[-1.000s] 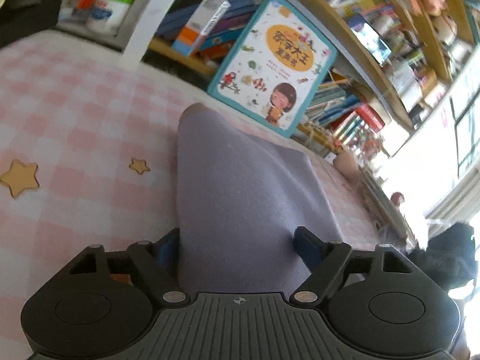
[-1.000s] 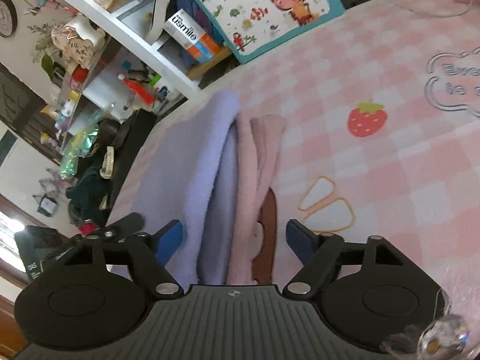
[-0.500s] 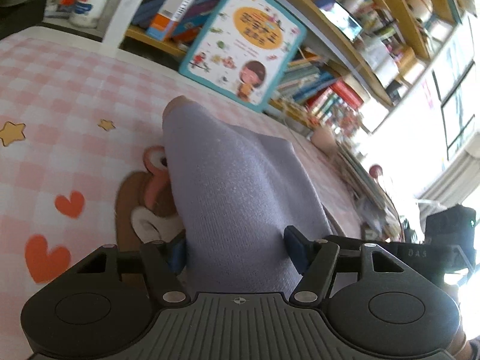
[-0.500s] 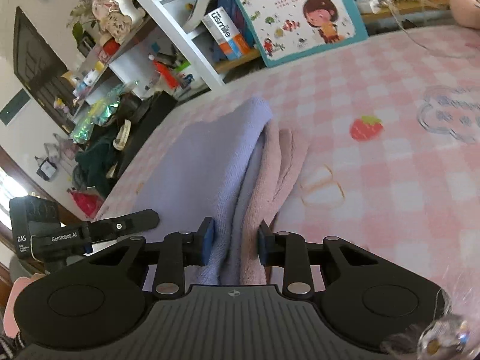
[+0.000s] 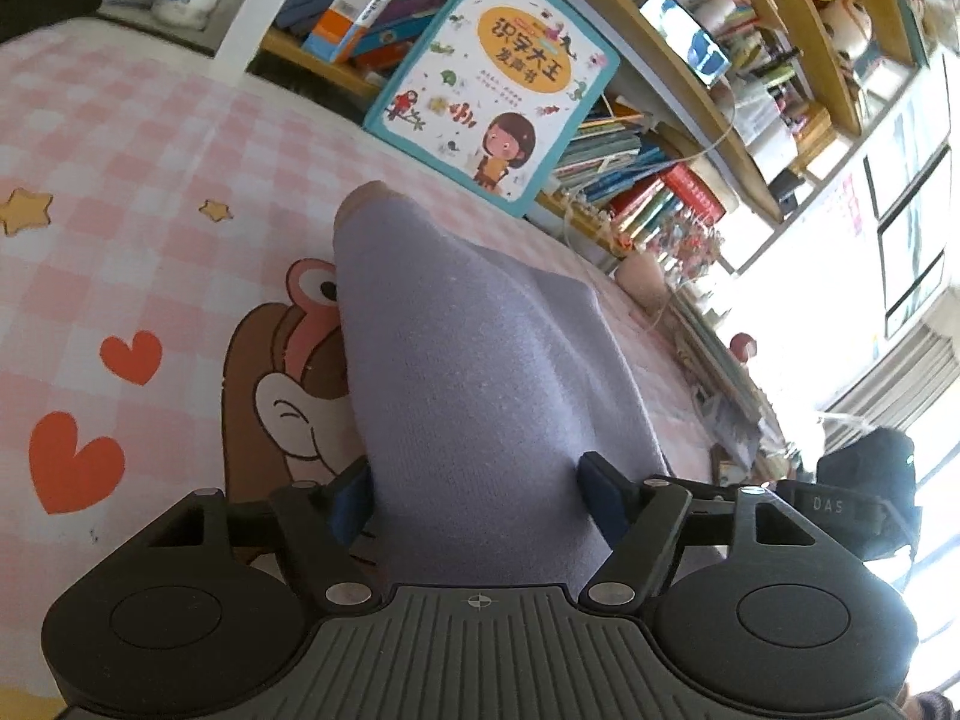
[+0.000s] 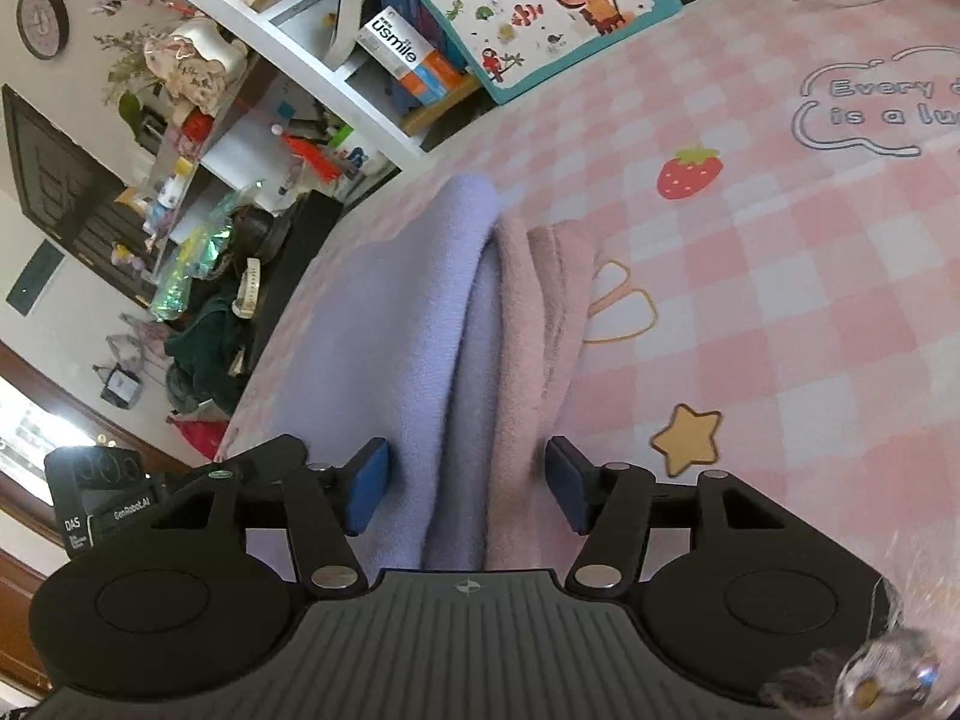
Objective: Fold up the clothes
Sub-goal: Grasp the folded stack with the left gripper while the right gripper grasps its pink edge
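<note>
A lavender knit garment (image 5: 480, 384) with a pink inner layer (image 6: 528, 324) lies folded lengthwise on the pink checked sheet (image 5: 120, 120). My left gripper (image 5: 480, 501) has its jaws spread wide around the near end of the lavender cloth, which bulges between the blue pads (image 5: 600, 504). My right gripper (image 6: 465, 489) is open too, its pads (image 6: 366, 486) apart on either side of the stacked lavender and pink layers. The other gripper shows at the lower left of the right wrist view (image 6: 102, 516).
A large picture book (image 5: 492, 78) leans against the bookshelf (image 5: 660, 138) at the far edge of the sheet. A white shelf unit (image 6: 288, 60) with clutter stands at the left. The sheet (image 6: 780, 276) carries cartoon prints.
The right gripper, shut on the cloth edge half a second ago, has opened. The left gripper's jaws stay spread around the cloth; it has shifted slightly.
</note>
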Motion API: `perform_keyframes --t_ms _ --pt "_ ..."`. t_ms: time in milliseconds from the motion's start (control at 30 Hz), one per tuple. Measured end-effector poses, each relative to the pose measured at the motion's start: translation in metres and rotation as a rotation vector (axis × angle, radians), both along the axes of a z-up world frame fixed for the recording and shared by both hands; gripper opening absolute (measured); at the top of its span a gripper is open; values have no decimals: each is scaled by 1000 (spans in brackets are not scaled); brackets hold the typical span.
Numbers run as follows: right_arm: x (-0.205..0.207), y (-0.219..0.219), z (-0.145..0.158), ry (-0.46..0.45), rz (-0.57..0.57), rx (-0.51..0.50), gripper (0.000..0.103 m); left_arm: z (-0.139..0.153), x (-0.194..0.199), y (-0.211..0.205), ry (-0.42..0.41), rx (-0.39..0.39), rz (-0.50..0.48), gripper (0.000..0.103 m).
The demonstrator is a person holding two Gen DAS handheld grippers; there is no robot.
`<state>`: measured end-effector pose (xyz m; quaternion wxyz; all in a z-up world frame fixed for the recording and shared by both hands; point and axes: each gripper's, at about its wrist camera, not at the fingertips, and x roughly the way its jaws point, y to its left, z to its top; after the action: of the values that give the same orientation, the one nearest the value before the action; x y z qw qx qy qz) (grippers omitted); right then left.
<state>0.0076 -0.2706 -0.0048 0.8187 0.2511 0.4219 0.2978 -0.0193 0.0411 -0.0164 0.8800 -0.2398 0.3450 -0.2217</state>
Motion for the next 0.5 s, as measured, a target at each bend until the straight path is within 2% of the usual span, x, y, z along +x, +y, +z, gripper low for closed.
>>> perform_keyframes --t_ms 33,67,133,233,367,500 --pt "-2 4 2 -29 9 -22 38 3 -2 -4 -18 33 -1 68" --pt "-7 7 7 -76 19 -51 34 6 -6 -8 -40 72 -2 66" --pt "-16 13 15 -161 35 -94 31 13 -12 -16 -84 143 -6 65" --pt "-17 10 11 -152 31 -87 32 16 -12 -20 -99 185 -19 66" --pt "-10 7 4 -93 17 -66 43 9 -4 -10 -47 120 -17 69" --pt "-5 9 -1 -61 17 -40 46 0 0 -2 -14 47 -15 72"
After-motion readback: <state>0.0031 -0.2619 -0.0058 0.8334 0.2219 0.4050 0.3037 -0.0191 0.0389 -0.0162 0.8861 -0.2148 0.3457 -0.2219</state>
